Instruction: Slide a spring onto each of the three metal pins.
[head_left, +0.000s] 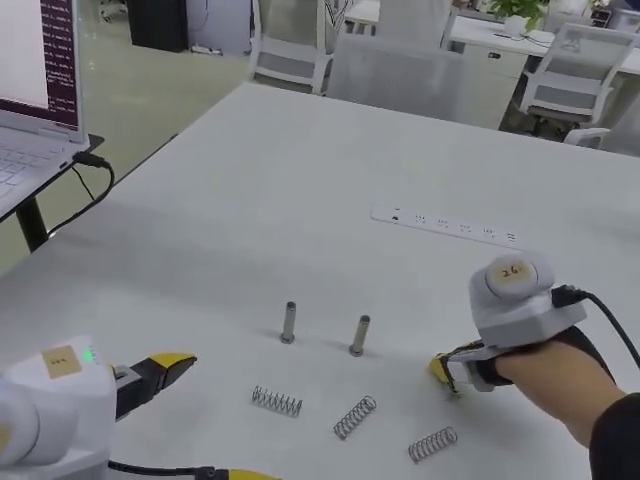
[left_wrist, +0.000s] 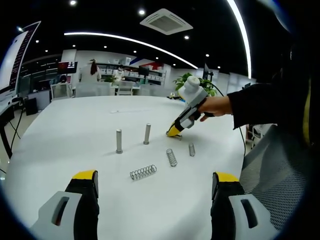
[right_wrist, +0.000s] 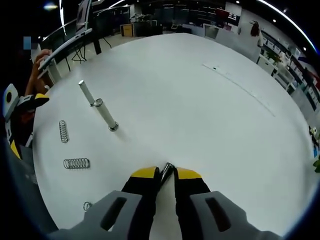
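Operator: State?
Manual: The right gripper (right_wrist: 167, 176) pinches a slim metal piece (right_wrist: 167, 168) (probably the third pin) at the surface (right_wrist: 200, 100). The left gripper (left_wrist: 155, 177) is spread. Two pins (head_left: 289, 323) stand upright beside the springs (head_left: 277, 402).
Operator: Risk?
Manual: A tip-only pinch; the piece may slip.

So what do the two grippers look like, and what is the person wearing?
The left gripper and right gripper match: pale grey-white bodies, black jaws, yellow tips. The right one has a round cap with a sticker marked 26 and a black cable. The left one has a tan sticker and a green light. The person wears a dark sleeve.
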